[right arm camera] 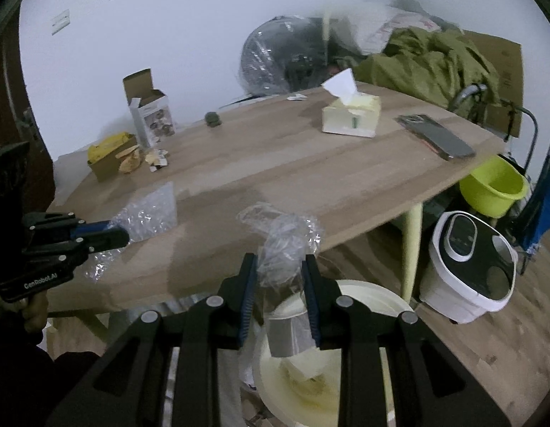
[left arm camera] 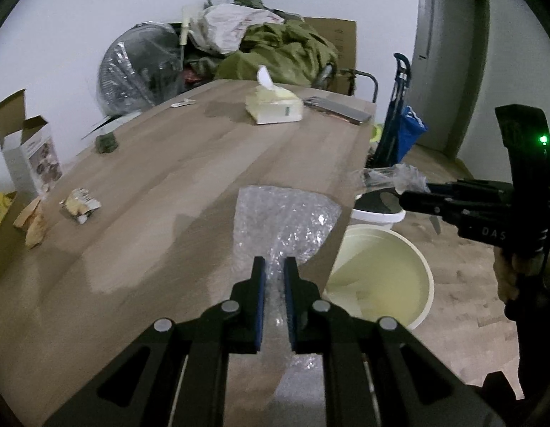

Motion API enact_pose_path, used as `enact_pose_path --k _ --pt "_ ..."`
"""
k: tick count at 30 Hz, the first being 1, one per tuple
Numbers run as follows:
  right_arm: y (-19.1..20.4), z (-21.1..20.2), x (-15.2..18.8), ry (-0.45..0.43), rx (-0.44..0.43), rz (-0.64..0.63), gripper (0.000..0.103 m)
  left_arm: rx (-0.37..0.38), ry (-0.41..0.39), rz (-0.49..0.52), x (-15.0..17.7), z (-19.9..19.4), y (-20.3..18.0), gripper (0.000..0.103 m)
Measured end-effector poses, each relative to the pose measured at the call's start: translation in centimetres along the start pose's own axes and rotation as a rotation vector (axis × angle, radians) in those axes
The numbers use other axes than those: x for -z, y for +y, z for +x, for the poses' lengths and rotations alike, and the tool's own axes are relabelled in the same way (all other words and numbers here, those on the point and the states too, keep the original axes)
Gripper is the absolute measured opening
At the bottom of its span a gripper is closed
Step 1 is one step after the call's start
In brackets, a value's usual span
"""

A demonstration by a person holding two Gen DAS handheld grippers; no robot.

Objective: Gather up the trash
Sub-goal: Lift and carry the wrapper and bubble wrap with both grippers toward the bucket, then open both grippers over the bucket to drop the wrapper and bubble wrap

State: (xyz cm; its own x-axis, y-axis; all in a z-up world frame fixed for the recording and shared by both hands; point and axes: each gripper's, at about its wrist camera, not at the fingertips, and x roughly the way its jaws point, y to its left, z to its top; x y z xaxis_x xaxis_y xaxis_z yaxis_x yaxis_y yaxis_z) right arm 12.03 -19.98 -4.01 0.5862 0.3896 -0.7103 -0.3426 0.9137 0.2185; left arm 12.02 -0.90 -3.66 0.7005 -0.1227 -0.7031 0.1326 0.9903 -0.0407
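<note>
My left gripper (left arm camera: 275,267) is shut on a sheet of bubble wrap (left arm camera: 285,220), held over the wooden table's (left arm camera: 168,178) right edge; it also shows in the right wrist view (right arm camera: 147,210). My right gripper (right arm camera: 279,267) is closed loosely around a clear plastic bag (right arm camera: 285,238) above the cream bin (right arm camera: 374,299); its jaws stand a little apart. The bin (left arm camera: 381,270) stands on the floor beside the table. A crumpled wrapper (left arm camera: 79,204) and torn brown paper (left arm camera: 31,220) lie at the table's left.
A tissue box (left arm camera: 275,105), a grey phone (left arm camera: 338,106), a small dark object (left arm camera: 106,142) and an open carton (left arm camera: 29,156) are on the table. A white appliance (right arm camera: 470,267), a green tub (right arm camera: 495,186) and a blue trolley (left arm camera: 399,131) stand on the floor.
</note>
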Motion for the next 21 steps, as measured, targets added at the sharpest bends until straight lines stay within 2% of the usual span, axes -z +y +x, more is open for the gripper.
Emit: enact_pose_path --k 11,17,21 --pt "-3.0 -1.6 3.4 0.027 0.068 0.071 0.024 0.068 0.018 0.064 -0.3 2.2 -2.9 0.009" --pt "-4.4 -1.1 5.3 0.077 0.106 0.113 0.025 0.111 0.041 0.114 -0.4 3.7 -4.4 0.009" --pt "-5.1 -0.7 5.8 0.111 0.152 0.126 0.044 0.137 0.049 0.142 -0.6 4.3 -5.4 0.009"
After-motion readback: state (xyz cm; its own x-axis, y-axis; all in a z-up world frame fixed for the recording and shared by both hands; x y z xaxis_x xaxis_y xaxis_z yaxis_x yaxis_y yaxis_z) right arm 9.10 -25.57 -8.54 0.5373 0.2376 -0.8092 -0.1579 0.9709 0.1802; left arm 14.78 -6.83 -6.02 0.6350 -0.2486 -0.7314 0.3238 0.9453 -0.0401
